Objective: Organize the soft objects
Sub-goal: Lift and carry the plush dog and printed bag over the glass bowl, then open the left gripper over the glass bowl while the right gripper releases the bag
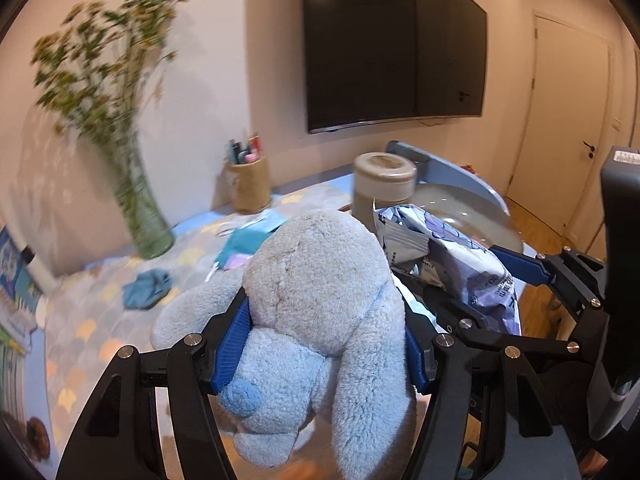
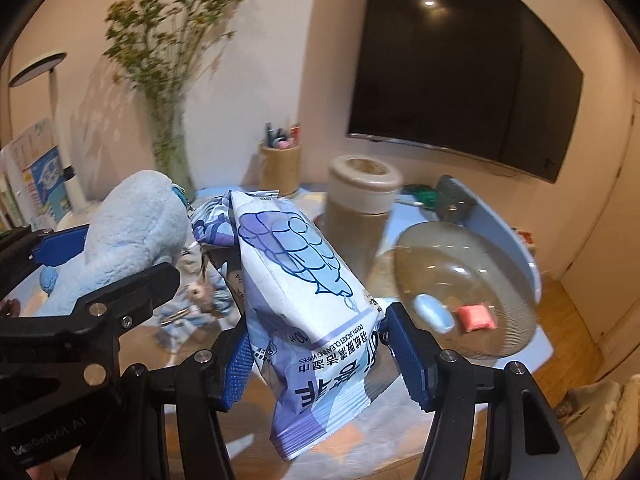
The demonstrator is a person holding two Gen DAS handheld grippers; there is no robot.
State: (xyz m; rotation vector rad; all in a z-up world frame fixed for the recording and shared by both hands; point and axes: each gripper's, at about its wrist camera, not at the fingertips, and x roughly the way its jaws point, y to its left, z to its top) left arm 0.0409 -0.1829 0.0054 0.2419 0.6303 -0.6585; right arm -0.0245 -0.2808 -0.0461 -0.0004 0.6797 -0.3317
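Observation:
My left gripper point(image 1: 326, 344) is shut on a pale blue plush toy point(image 1: 320, 304), its blue pads pressed into both sides; the toy hangs in the air above the table and also shows in the right wrist view as a plush toy point(image 2: 128, 236) at the left. My right gripper point(image 2: 320, 356) is shut on a white and purple pack of wipes point(image 2: 304, 304), held upright above the table. The same pack point(image 1: 448, 256) appears to the right of the plush in the left wrist view, with the right gripper's fingers point(image 1: 520, 268) on it.
On the patterned table mat point(image 1: 92, 320) lie a blue cloth point(image 1: 146, 290) and teal fabric point(image 1: 244, 242). A glass vase point(image 1: 140, 216), a pen holder point(image 1: 248, 188), a beige canister point(image 2: 362, 196) and a round shallow bowl point(image 2: 496, 240) holding small blue and pink items stand behind. A dark screen point(image 1: 392, 44) hangs on the wall.

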